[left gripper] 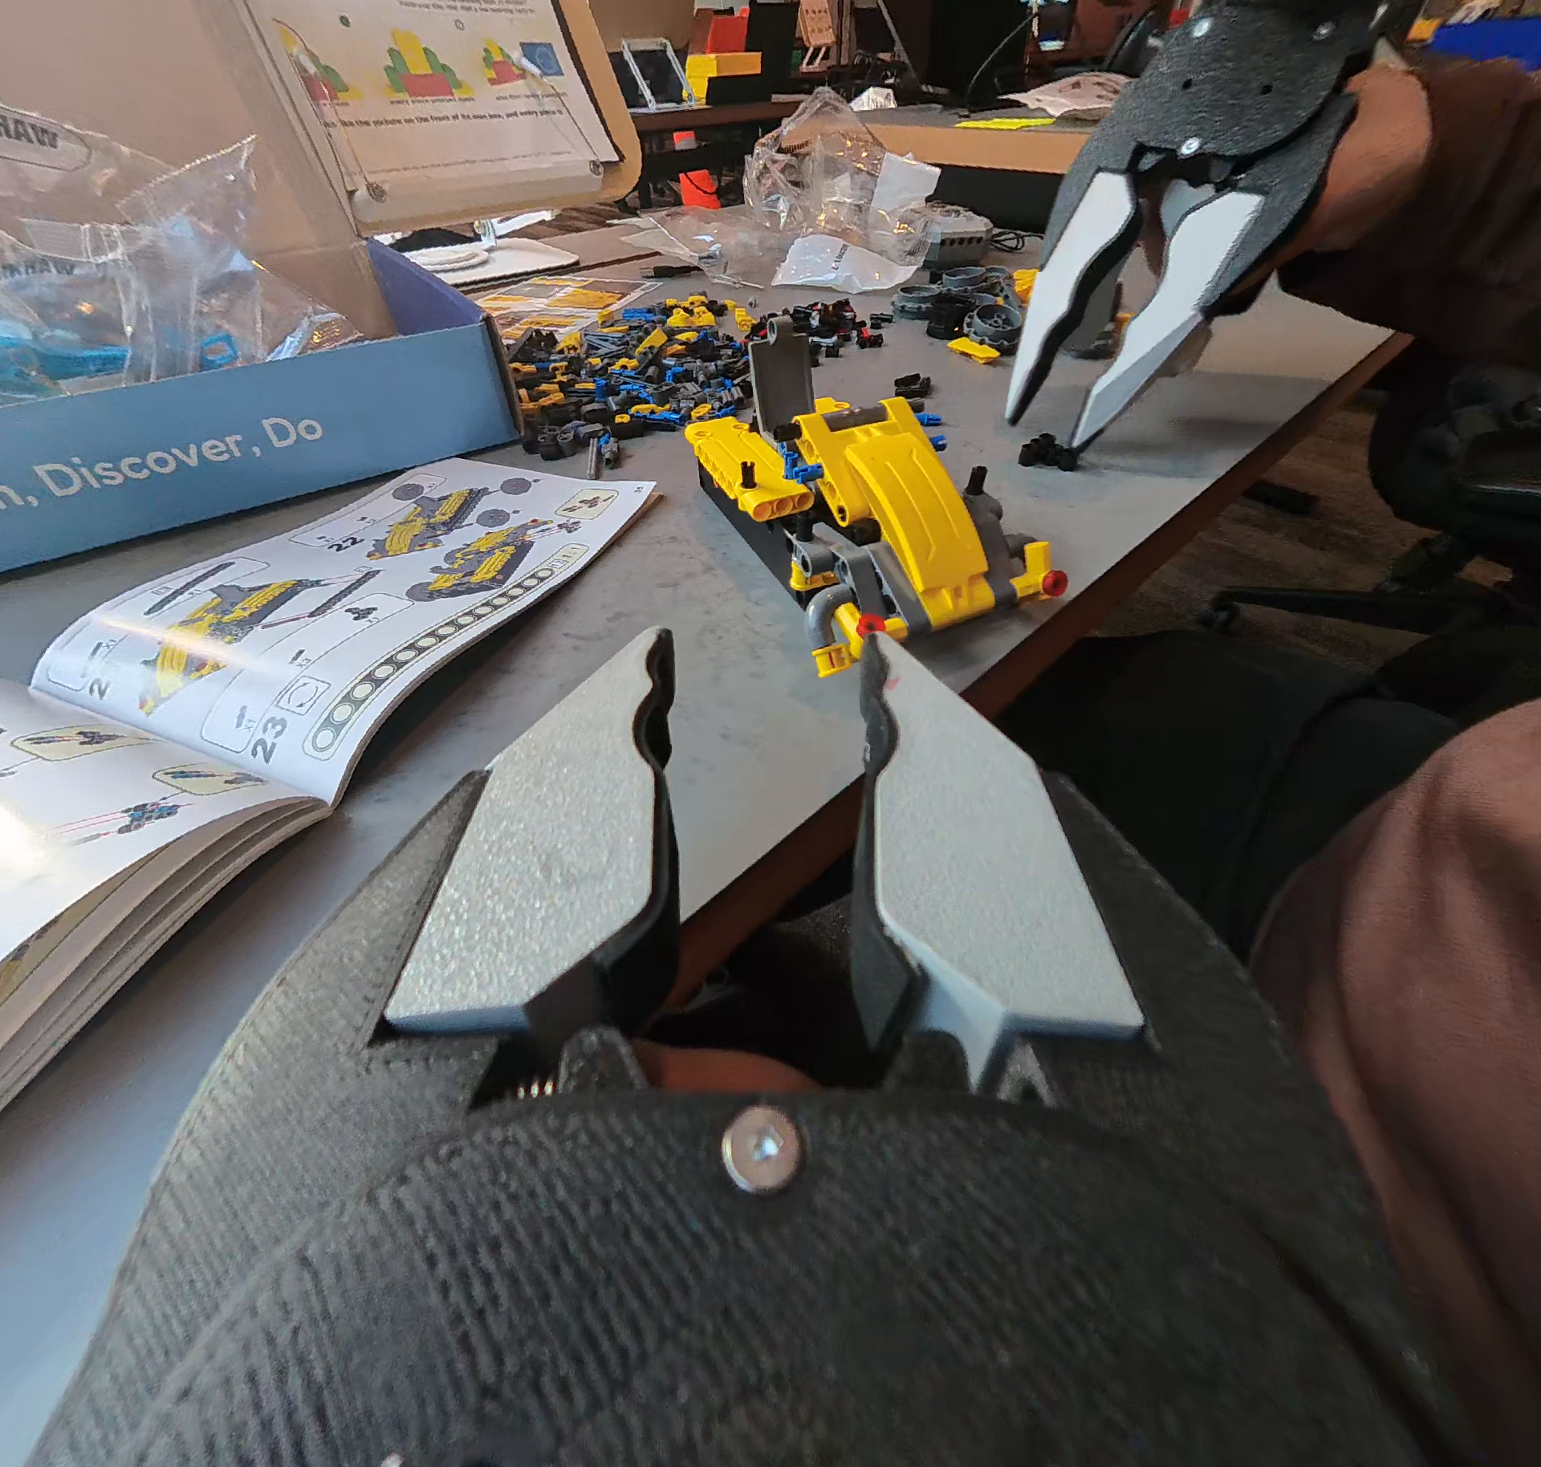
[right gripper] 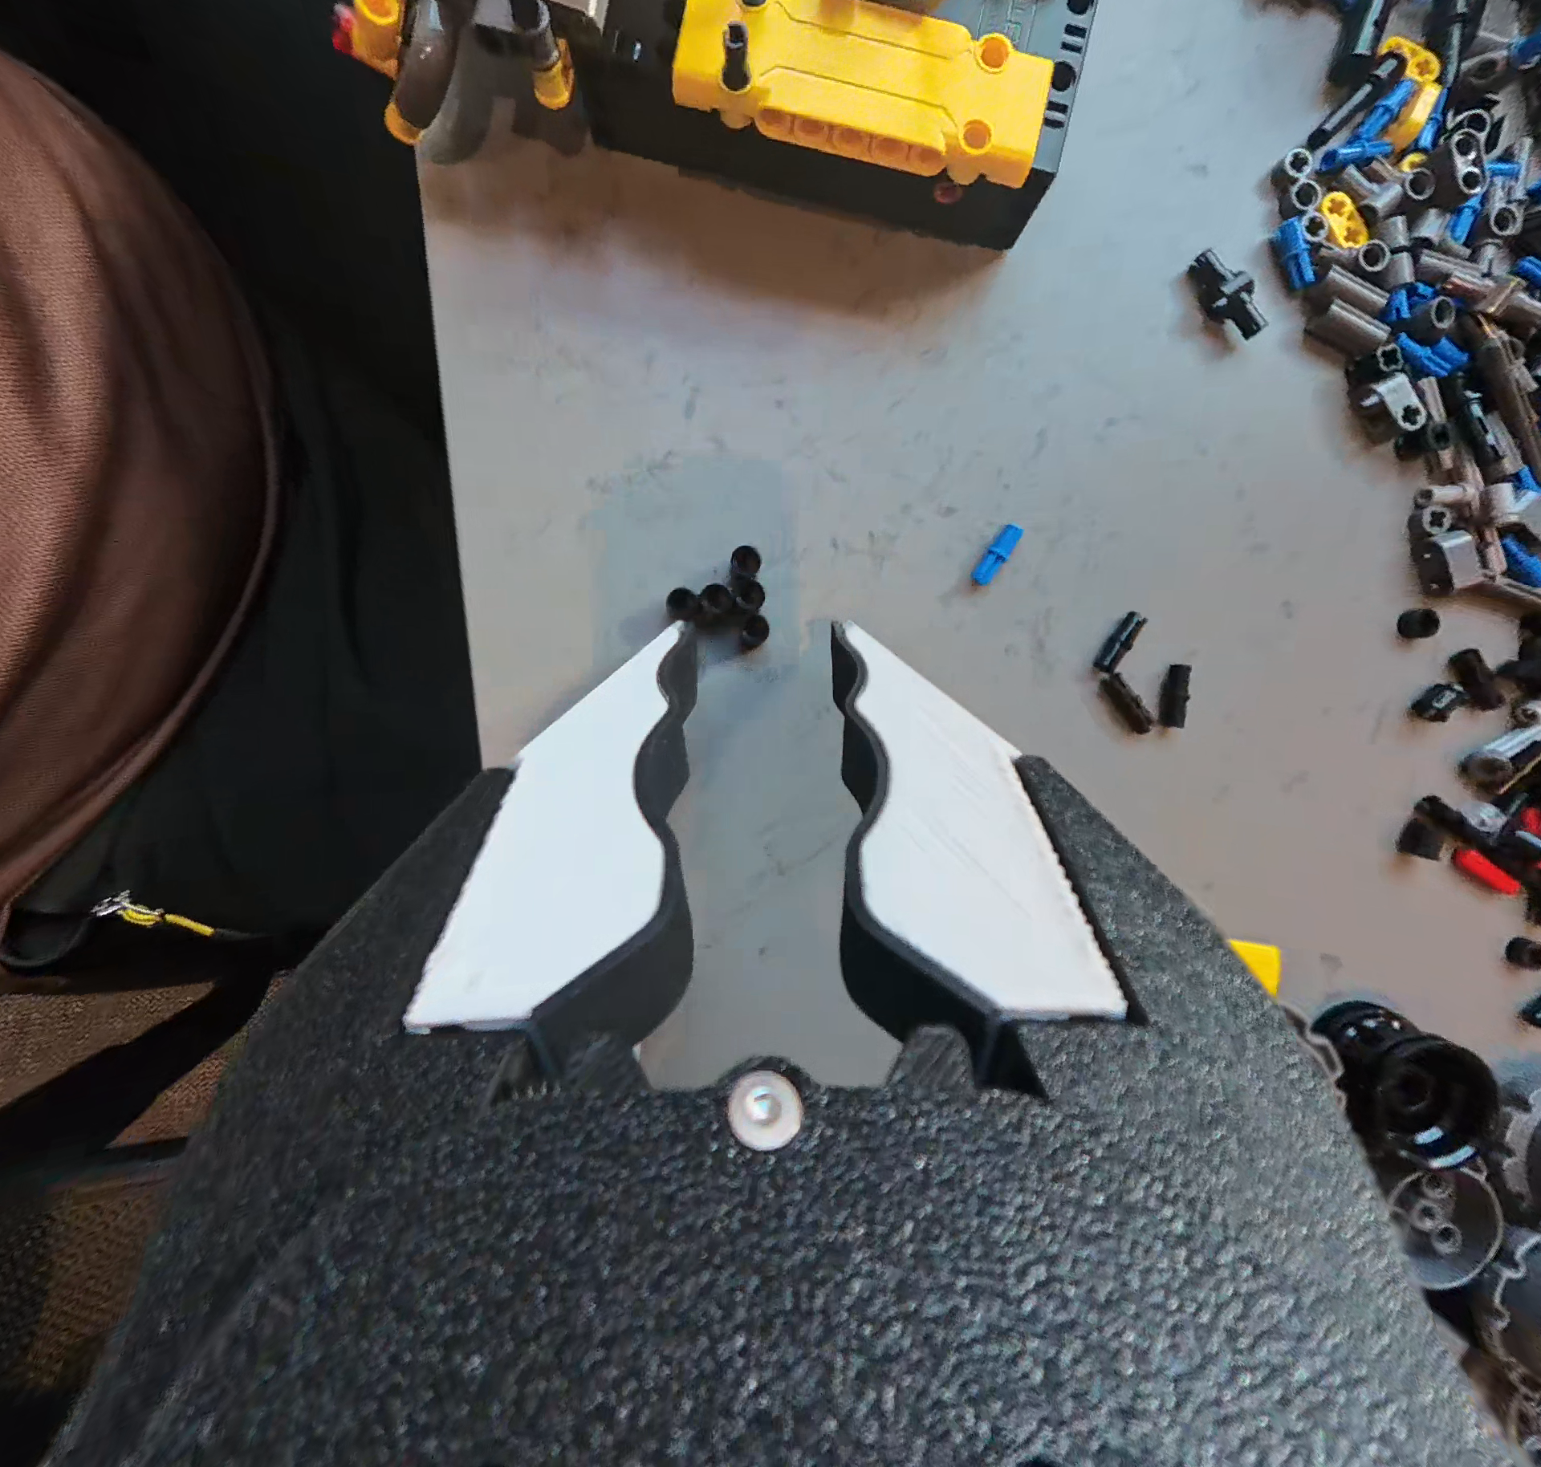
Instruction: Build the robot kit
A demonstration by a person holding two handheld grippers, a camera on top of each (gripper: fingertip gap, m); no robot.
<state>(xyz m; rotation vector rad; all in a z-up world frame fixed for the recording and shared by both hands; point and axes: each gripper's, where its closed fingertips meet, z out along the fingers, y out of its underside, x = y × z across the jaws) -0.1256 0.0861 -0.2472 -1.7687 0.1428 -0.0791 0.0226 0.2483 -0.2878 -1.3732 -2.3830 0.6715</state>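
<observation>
Hovering over a grey table (right gripper: 834, 426), our right gripper (right gripper: 760, 631) points down with its white fingers spread and nothing between them; its tips stand just beside a small cluster of black connector pieces (right gripper: 725, 597) near the table's edge. Our left gripper (left gripper: 763, 651) is likewise spread and holds nothing, poised low over the near edge of the table, with its right fingertip just in front of a red-tipped pin on a half-built yellow and grey brick vehicle (left gripper: 875, 510). Left of that model we see an open instruction booklet (left gripper: 317, 593) lying flat, and beyond it a blue cardboard box (left gripper: 250, 443) holding clear plastic bags. A scatter of loose black, blue and yellow parts (left gripper: 634, 368) lies on the far side of the vehicle, with grey wheel hubs (left gripper: 967, 305) and crumpled clear bags (left gripper: 834, 185) farther back. A single blue pin (right gripper: 996, 554) lies alone to the right of our right gripper.
</observation>
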